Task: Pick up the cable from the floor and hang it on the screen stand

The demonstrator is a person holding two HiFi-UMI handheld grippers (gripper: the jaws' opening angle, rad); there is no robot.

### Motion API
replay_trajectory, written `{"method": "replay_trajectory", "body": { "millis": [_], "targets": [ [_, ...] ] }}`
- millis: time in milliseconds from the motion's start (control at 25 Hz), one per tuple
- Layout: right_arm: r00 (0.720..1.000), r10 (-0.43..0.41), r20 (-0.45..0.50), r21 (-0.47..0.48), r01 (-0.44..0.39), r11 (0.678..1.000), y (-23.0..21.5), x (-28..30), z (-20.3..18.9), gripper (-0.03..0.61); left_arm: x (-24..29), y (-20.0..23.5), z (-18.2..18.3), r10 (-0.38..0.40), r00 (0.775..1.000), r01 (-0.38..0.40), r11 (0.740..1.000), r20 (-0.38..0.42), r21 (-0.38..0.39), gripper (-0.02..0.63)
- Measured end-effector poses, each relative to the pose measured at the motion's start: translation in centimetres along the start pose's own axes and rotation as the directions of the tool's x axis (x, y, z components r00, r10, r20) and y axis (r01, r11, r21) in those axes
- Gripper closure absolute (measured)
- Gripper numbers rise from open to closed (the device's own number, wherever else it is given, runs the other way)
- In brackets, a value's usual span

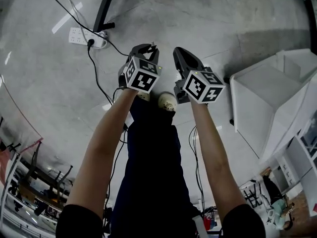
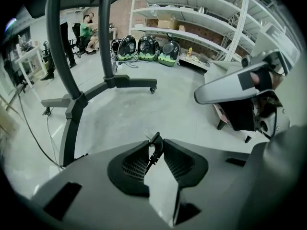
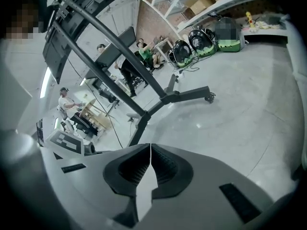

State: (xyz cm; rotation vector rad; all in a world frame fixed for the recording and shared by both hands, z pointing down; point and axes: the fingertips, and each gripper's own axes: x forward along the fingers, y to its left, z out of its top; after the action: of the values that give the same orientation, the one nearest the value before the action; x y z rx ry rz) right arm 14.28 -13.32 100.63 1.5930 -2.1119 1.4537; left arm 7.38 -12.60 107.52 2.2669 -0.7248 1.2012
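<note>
A thin black rubber-sheathed cable (image 2: 153,158) is gripped between the ribbed dark pads of the left grey plastic two-jaw gripper (image 2: 157,141), whose jaws are drawn almost fully together upon it. The held stretch lies lengthwise along the jaws, from the camera out toward the tips, and its thicker moulded end shows just past them. How the rest of the cable runs cannot be made out.

In the head view this gripper (image 1: 148,48) is carried above the floor at the end of a bare forearm, just beside the right grey plastic two-jaw gripper (image 1: 177,52). The ribbed pads of the right gripper (image 3: 150,145) are pressed tip to tip, and nothing is held between them.

Below both, a smooth pale grey concrete floor (image 2: 172,104) is seen. Farther off, a black metal screen stand (image 2: 73,105) with curved tubular uprights and castored legs is stood on that floor, well apart from the cable. Beyond it, white metal shelving (image 2: 182,14) is ranged along a brick wall.
</note>
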Motion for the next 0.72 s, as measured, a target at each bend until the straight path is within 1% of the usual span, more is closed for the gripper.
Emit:
{"method": "replay_trajectory", "body": {
  "millis": [240,600,720],
  "targets": [
    [1.000,-0.008,-0.007,-0.009,0.008,1.000,2.6,-2.0,2.1,0.554,-4.3,0.2,2.7,0.001,0.999,0.000,1.000,0.038,-0.030,0.514],
    [1.000,0.009,-0.022,-0.044,-0.010,0.999,8.3,-5.3,4.2,0.554,-11.5,0.4,4.0,0.030,0.998,-0.026,0.997,0.063,-0.077,0.512],
    [1.000,0.022,-0.022,-0.062,-0.023,0.998,10.3,-6.0,5.0,0.554,-13.5,0.6,4.8,0.038,0.996,-0.031,0.996,0.086,-0.089,0.512]
  ]
}}
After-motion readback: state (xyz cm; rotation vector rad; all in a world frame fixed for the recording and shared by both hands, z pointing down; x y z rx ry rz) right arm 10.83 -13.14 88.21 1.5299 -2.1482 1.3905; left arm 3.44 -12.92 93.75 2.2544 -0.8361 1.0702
